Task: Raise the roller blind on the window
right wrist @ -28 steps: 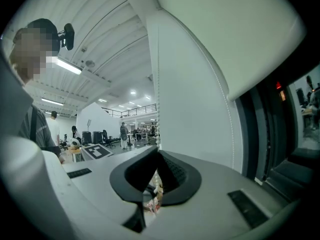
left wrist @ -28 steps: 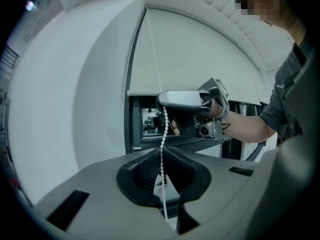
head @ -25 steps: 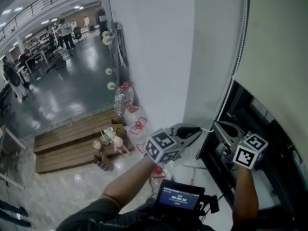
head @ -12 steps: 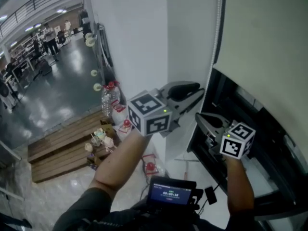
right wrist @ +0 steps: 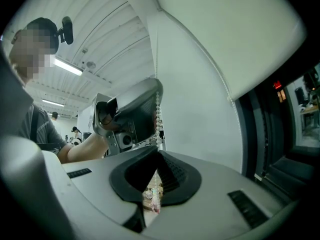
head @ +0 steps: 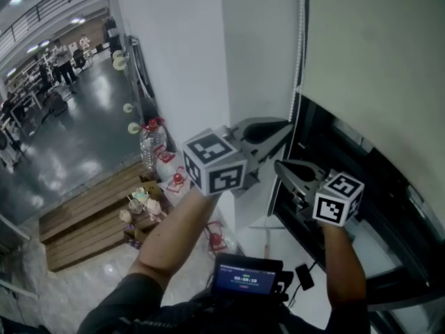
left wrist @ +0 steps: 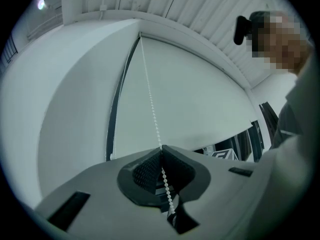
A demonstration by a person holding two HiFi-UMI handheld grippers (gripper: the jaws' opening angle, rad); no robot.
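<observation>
Chain (head: 300, 47) of small beads, probably light, limp and slippery, hangs at twelve o'clock beside the blind (head: 375, 54). Left gripper (head: 284, 128) and right gripper (head: 279, 165) both pinch it; best gripped between beads.

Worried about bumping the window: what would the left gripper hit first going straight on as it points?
Most likely the roller blind, right behind the bead chain the left gripper grips; depth is unclear.

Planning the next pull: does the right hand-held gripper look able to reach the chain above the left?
Probably yes: the bead chain hangs bare above the left hand-held gripper, the right hand-held gripper close beneath.
</observation>
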